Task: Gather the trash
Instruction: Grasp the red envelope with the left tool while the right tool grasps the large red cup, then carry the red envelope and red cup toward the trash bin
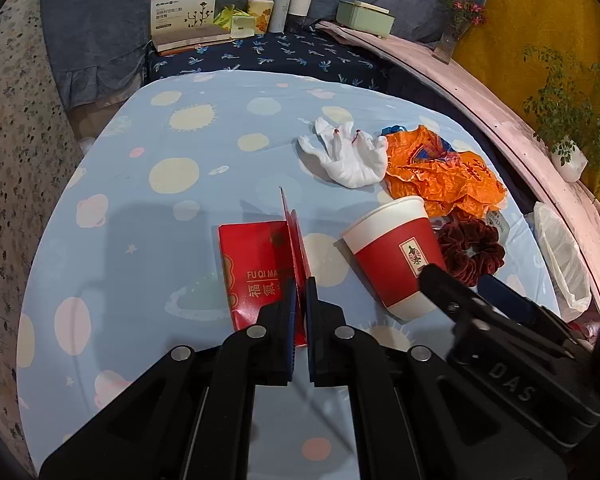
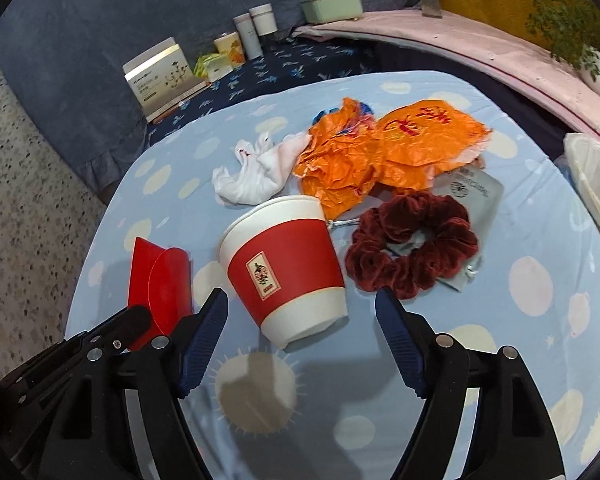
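The table point(image 1: 148, 152), covered in a light blue cloth printed with suns and planets, carries all the loose items in one cluster on its right half. Largest in the cluster is the crumpled orange plastic bag point(image 2: 384, 152), with a white glove point(image 1: 348, 156) touching its left edge and a dark red scrunchie point(image 2: 412, 240) just in front of it, lying on a pale blue pouch point(image 2: 480, 192). A red-and-white paper cup point(image 2: 288, 264) lies tilted on its side near the table front, mouth away from the cameras. The left gripper point(image 1: 300, 312) has its jaws pressed together on the raised flap of a red envelope point(image 1: 256, 268), whose body lies flat on the cloth to the left of the cup. The right gripper point(image 2: 300, 344) has its jaws spread wide, one finger on each side of the cup base, not touching it. Judged from this, the step in hand is picking up trash: the envelope is secured and the cup is being lined up. The next move calls for advancing the right gripper until the cup wall sits between the pads, then closing gently, since the thin paper wall will probably crush. A white bag point(image 1: 560, 256) at the right table edge is cut off; whether it is the trash receptacle cannot be told. The pouch print is too small to read.
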